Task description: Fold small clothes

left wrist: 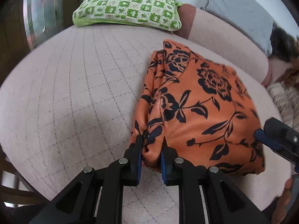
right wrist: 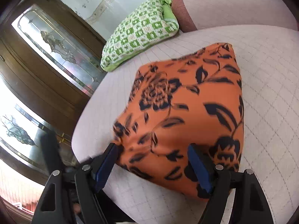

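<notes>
An orange cloth with black flowers (left wrist: 201,100) lies folded on the pale quilted bed (left wrist: 74,93). My left gripper (left wrist: 152,143) is shut on a bunched fold at the cloth's near left corner, with fabric bulging between the blue pads. One blue pad (left wrist: 261,136) of my right gripper shows at the cloth's right edge. In the right wrist view my right gripper (right wrist: 152,146) stands open and wide over the near edge of the cloth (right wrist: 186,97). The fabric lies between its fingers and the pads do not squeeze it.
A green and white checked pillow (left wrist: 127,7) lies at the far end of the bed, beside a pink bolster (right wrist: 233,5) and a grey pillow (left wrist: 243,13). A wooden wardrobe with glass doors (right wrist: 56,46) stands along the bed's left side. A fur-trimmed jacket (left wrist: 286,93) lies at the right.
</notes>
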Demonstrator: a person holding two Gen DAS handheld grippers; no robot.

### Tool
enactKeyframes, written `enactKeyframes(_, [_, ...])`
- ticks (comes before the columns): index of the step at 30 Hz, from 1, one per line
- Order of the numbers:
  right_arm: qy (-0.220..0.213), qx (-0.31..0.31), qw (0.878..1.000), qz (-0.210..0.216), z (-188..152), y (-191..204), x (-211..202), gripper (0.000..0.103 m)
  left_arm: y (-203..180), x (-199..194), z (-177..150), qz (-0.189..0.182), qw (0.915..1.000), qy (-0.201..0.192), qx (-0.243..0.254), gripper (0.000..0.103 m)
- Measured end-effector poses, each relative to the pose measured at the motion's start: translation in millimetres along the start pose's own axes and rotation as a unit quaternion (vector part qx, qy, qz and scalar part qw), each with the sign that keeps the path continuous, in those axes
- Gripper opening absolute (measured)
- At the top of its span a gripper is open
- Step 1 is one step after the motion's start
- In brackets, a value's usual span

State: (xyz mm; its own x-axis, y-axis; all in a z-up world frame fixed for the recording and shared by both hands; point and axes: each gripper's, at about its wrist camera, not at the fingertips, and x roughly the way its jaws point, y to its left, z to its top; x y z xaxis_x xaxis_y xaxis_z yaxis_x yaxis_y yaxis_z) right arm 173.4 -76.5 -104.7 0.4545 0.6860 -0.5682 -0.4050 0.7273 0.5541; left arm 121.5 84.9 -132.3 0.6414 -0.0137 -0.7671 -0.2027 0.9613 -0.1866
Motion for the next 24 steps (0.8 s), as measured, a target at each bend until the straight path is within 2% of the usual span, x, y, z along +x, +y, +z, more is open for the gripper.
enactKeyframes(2, [-0.007,0.003,1.000,0.006,8.4,-1.5,-0.9,0.080,5.8,-2.5,2.3,-0.013,0.9998,0.003,-0.015,0.022])
enactKeyframes(4, [-0.003,0.033,0.999,0.017,13.9,-14.6,7.3,0.082,12.9,-5.5,3.9,-0.027,0.9990,0.012,-0.034,0.028])
enactKeyframes(6, [0.029,0.074,0.997,0.016,13.2,-32.0,25.1,0.082,17.2,-15.7,8.5,-0.038,0.9981,0.012,-0.046,0.028])
enactKeyframes(7, [0.024,0.083,0.996,0.029,12.2,-33.4,23.7,0.082,15.5,-23.7,12.4,-0.038,0.9983,0.005,-0.044,0.028])
enactKeyframes(9, [0.017,0.075,0.996,0.043,13.1,-29.1,18.0,0.082,12.0,-50.7,25.2,-0.033,0.9984,-0.036,-0.027,0.031])
enactKeyframes(12, [0.006,0.089,0.994,0.063,13.4,-32.3,11.8,0.082,-4.7,-68.6,48.3,-0.046,0.9958,-0.078,0.007,0.051])
enactKeyframes(13, [0.000,0.096,0.993,0.063,13.5,-35.2,9.3,0.082,-17.8,-65.2,58.5,-0.060,0.9945,-0.082,0.027,0.052])
enactKeyframes(15, [-0.009,0.115,0.990,0.079,12.9,-42.9,2.2,0.082,-45.7,-42.5,74.0,-0.063,0.9933,-0.074,0.063,0.052])
enactKeyframes(17, [-0.019,0.118,0.989,0.083,11.6,-47.1,-7.6,0.082,-67.8,-2.6,83.4,-0.075,0.9925,-0.040,0.088,0.052])
enactKeyframes(19, [-0.025,0.124,0.989,0.081,12.5,-54.0,-20.8,0.082,-74.0,36.4,79.5,-0.034,0.9935,-0.006,0.108,0.052])
enactKeyframes(20, [-0.028,0.135,0.987,0.084,13.9,-62.2,-30.0,0.082,-68.2,62.6,75.4,-0.013,0.9937,0.026,0.108,0.053])
enactKeyframes(22, [-0.029,0.151,0.985,0.078,19.1,-77.4,-39.9,0.082,-62.2,64.2,75.3,-0.020,0.9955,0.013,0.092,0.055])
enactKeyframes(24, [-0.035,0.170,0.983,0.061,26.6,-99.8,-45.5,0.082,-65.6,62.5,77.4,-0.012,0.9960,0.013,0.088,0.055])
